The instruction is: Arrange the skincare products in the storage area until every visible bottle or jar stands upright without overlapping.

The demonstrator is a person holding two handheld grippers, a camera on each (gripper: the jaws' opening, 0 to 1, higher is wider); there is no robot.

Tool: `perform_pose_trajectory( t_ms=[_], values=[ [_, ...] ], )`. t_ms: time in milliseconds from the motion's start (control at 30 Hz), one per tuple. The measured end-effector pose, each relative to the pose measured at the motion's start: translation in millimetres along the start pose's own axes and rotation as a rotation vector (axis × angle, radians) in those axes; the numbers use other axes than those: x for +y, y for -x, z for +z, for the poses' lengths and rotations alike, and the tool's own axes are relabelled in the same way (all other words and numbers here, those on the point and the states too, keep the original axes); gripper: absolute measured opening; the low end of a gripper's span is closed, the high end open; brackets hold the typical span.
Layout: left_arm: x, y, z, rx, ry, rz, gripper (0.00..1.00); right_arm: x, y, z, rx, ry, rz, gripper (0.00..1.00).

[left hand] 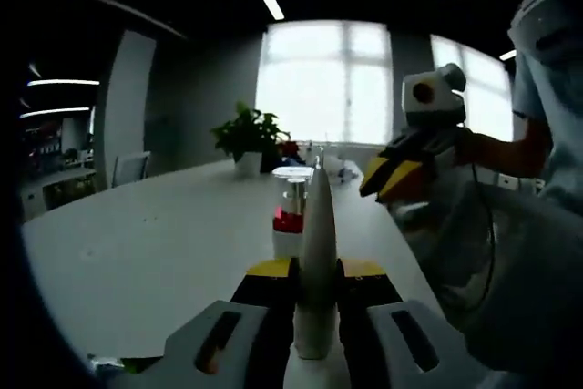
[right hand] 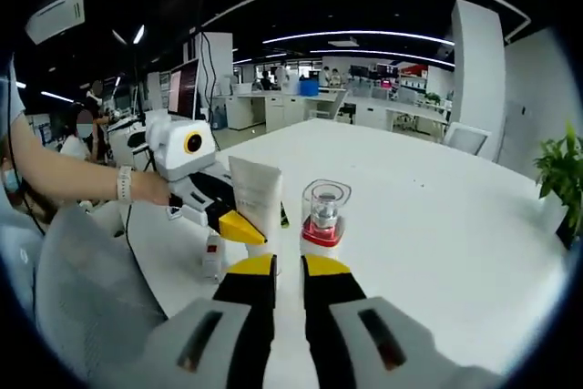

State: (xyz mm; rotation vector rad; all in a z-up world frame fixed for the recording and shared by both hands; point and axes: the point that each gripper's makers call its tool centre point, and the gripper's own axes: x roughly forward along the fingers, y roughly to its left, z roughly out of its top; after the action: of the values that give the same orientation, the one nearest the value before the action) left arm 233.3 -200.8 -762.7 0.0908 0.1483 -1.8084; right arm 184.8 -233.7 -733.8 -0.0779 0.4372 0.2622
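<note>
White tube [left hand: 317, 252], upright, clamped in my left gripper [left hand: 317, 316]; right gripper [right hand: 288, 271], jaws narrow and empty, nearer the red-banded bottle [right hand: 322, 216].

Over the white counter [right hand: 437, 216], the right tongs [right hand: 289, 272] hang with jaws slightly parted and nothing between them. Just ahead stands a clear-capped bottle with a red band [right hand: 322, 216]. The left tongs [right hand: 239, 225] clamp an upright white tube [right hand: 256, 193].

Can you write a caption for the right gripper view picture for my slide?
The left gripper holds a white tube upright on the white table, beside a clear-capped red bottle.
</note>
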Motion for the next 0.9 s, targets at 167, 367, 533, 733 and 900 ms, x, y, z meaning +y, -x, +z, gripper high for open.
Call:
perform_pose_trajectory(
  t_ms=[167,367,533,733,900],
  values=[
    [4.0,-1.5,1.8,-0.011,0.05,0.006,0.13,0.5,-0.2,-1.0,0.0,-0.005,0.0,0.11],
    [7.6,-1.9,1.1,0.006,0.065,0.031,0.23,-3.2,-2.5,-5.4,0.008,-0.006,0.0,0.14],
    [8.7,2.2,-7.4,0.095,0.03,0.064,0.34,-9.1,-8.6,-17.7,0.047,-0.017,0.005,0.2],
    [15.7,10.0,-21.4,0.181,-0.007,0.142,0.28,-13.3,-17.1,-29.0,0.094,-0.006,0.024,0.24],
    [8.7,10.3,-28.3,0.207,0.001,0.123,0.29,-19.6,-24.7,-31.7,0.112,0.001,0.028,0.24]
  ],
)
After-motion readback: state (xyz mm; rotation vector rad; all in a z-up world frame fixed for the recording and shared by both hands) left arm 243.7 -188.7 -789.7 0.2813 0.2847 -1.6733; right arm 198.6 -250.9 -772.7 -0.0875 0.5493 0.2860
